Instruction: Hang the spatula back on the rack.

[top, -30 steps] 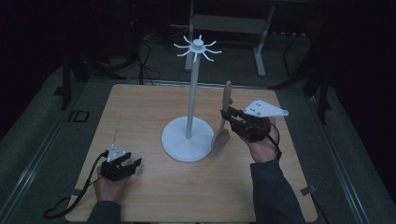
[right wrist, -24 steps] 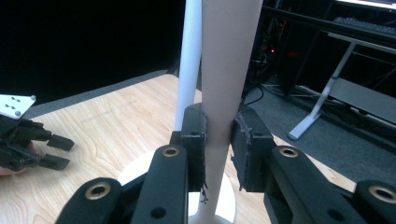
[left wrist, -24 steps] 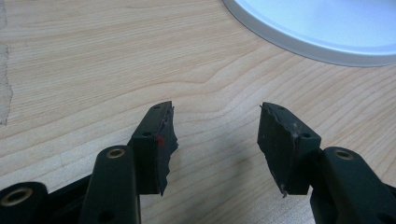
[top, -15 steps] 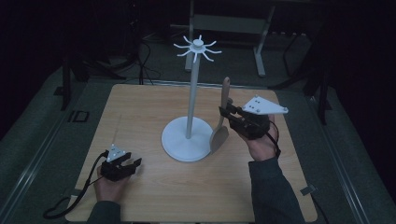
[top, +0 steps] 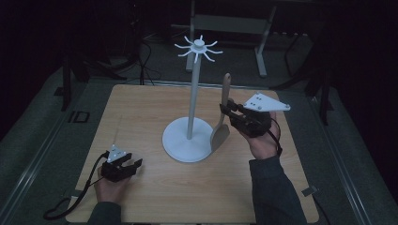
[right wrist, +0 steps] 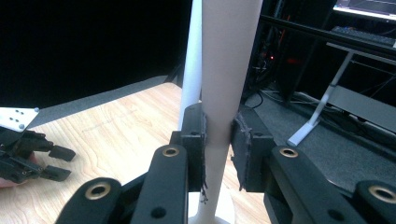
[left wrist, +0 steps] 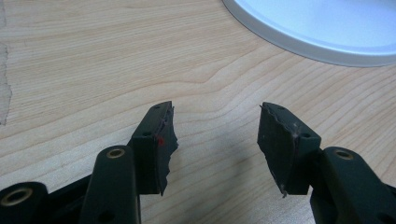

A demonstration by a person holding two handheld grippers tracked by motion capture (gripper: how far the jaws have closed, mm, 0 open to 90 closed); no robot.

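We look down and forward on the whole wooden tabletop (top: 155, 197) from above its near edge, fairly far off. Our left gripper view sits low and close over the tabletop (left wrist: 93, 56), facing the white stand (left wrist: 327, 28) base, which the high view has mid-table (top: 187, 140). Our right gripper view looks level across the tabletop, very close on the wooden spatula (right wrist: 224, 70) handle, stand pole (right wrist: 192, 60) just behind; it shares the left gripper (right wrist: 28, 156) with the high view (top: 126, 167).

Dim lab or recording room. Bare wooden table (top: 141, 117) on grey floor, cables (top: 145, 56) trailing. Metal desk frames (top: 263, 42) behind (monitor (right wrist: 369, 5) glowing).
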